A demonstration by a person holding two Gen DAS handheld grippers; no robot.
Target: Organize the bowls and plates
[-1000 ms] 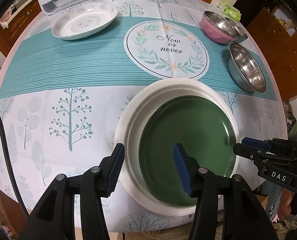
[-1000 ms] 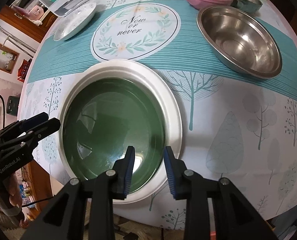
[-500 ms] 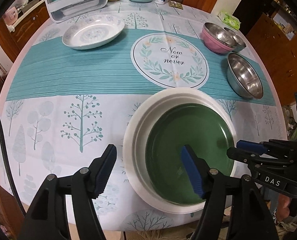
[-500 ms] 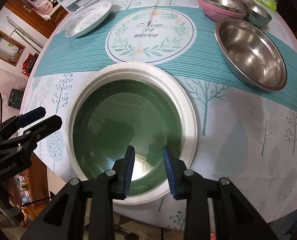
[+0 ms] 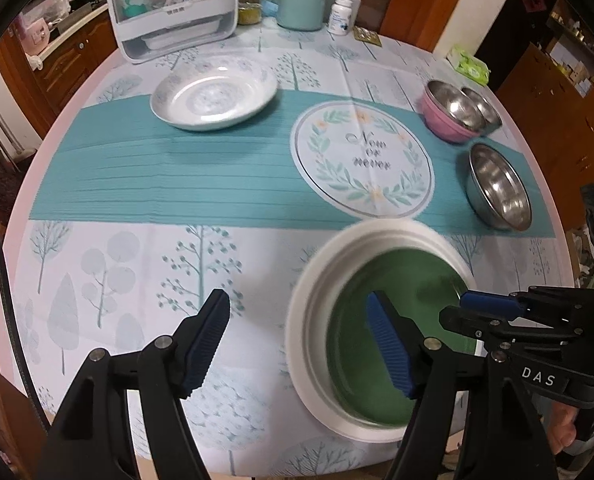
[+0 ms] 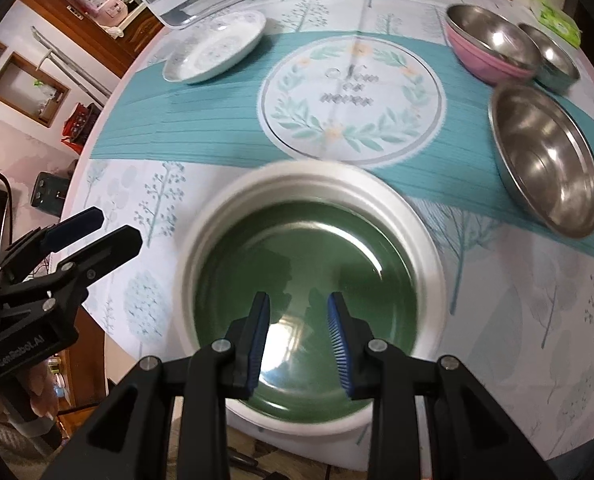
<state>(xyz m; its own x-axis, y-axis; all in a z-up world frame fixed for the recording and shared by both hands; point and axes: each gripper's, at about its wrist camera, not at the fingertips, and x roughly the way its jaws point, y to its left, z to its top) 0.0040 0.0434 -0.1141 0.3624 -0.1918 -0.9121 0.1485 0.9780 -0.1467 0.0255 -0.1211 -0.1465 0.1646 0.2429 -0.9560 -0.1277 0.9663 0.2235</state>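
The green plate (image 6: 305, 264) sits nested inside the white plate (image 6: 429, 256), and the pair rests at the near edge of the table (image 5: 97, 240), just in front of you. Your right gripper (image 6: 299, 334) hangs over the near part of the green plate with its jaws apart and nothing between them. Your left gripper (image 5: 297, 344) is spread wide and empty too; its right finger shows over the green plate, while its left finger is out over bare tablecloth beside the white rim.

Beyond the stack lies the round "Now or never" print (image 5: 363, 164) on the teal band of the cloth. To your right of it, a steel bowl (image 6: 545, 160) stands alone, near the white plate but apart from it. Farther back, a pink bowl (image 6: 489, 46) touches a small steel bowl (image 6: 553, 56) on its right. Across the table to your left, a patterned white dish (image 5: 213, 98) sits well apart from everything else, with a dish rack (image 5: 173, 12) just behind it. A teal canister (image 5: 301, 4) and a small white bottle (image 5: 342, 16) stand at the far edge, and a green packet (image 5: 469, 65) lies near the bowls.
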